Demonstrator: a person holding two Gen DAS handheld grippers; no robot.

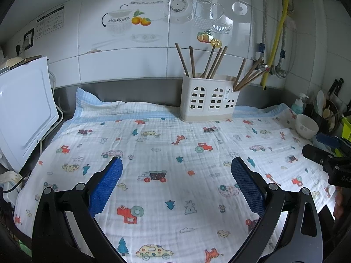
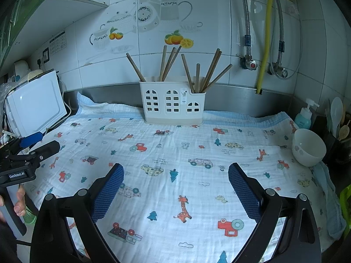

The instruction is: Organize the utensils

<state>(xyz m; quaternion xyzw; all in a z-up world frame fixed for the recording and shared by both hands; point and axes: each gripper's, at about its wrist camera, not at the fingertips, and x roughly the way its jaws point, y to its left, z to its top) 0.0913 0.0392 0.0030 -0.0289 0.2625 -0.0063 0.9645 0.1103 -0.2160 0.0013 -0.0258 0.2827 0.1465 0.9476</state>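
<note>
Blue pads of left gripper (image 1: pixel 176 171) fill the bottom of left wrist view, spread wide apart, nothing between them. Right gripper (image 2: pixel 175 175) is same: fingers released, empty, above the printed cloth (image 2: pixel 166 192).

Chopsticks (image 1: pixel 214 62) stand tilted in the white holder (image 1: pixel 209 105), which sits at back edge of cloth, against the steel backsplash (image 2: pixel 230 96). They are in two groups, one in the taller part, one in the lower right part; exact count is hard to tell because they overlap.

Right wrist view shows the white bowl (image 2: pixel 309 146) whole, on right edge of cloth, w/ soap bottle (image 2: pixel 303 116) behind it. In left view the bowl is small and near the frame edge.

Left view shows more of the white board (image 1: pixel 26 109) leaning at left. Spoons (image 2: pixel 336 114) at far right are partly cut off. Wall label text is too small to read.
</note>
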